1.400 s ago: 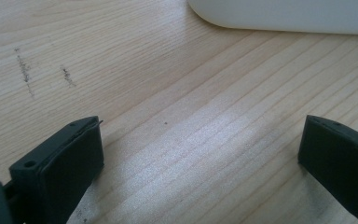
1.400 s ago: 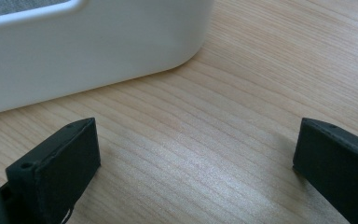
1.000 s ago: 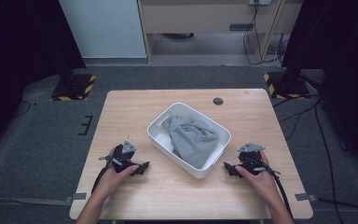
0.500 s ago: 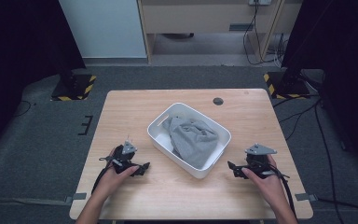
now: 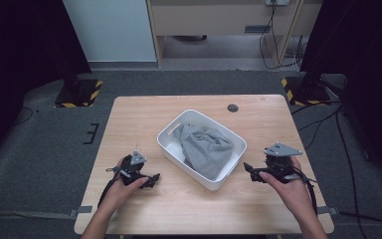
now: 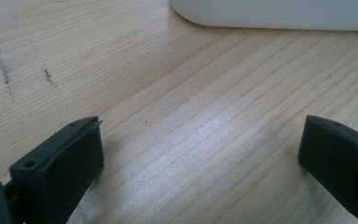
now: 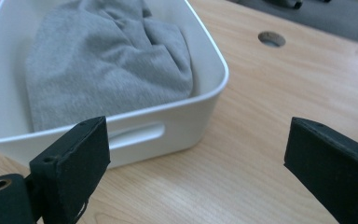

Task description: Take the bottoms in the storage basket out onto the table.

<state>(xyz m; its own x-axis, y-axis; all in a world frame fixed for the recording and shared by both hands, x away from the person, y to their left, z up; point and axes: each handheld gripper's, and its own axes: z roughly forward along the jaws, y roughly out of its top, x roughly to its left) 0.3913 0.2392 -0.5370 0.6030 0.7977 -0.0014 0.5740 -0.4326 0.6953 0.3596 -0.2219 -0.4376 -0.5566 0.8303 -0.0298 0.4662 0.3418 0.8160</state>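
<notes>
A white plastic bin [image 5: 189, 169] sits at an angle in the middle of the wooden table [image 5: 144, 114], holding a crumpled grey cloth [image 5: 206, 147]. My left gripper [image 5: 151, 180] rests low on the table to the bin's left, open, jaws pointing toward it. In the left gripper view that gripper [image 6: 200, 154] has only bare wood between its jaws, with the bin's wall [image 6: 279, 14] ahead. My right gripper [image 5: 248, 172] is open just right of the bin. In the right gripper view that gripper [image 7: 196, 154] faces the bin's handle slot [image 7: 135, 135] and the cloth [image 7: 107, 60].
A round cable hole [image 5: 233, 107] lies in the table behind the bin, also seen as a hole [image 7: 271, 38] in the right gripper view. Black-and-yellow striped stand bases [image 5: 77, 92] [image 5: 303, 89] sit on the grey floor past the far corners.
My right gripper has shifted a little to the right and lifted slightly, away from the bin. The left gripper, bin and cloth have stayed put.
</notes>
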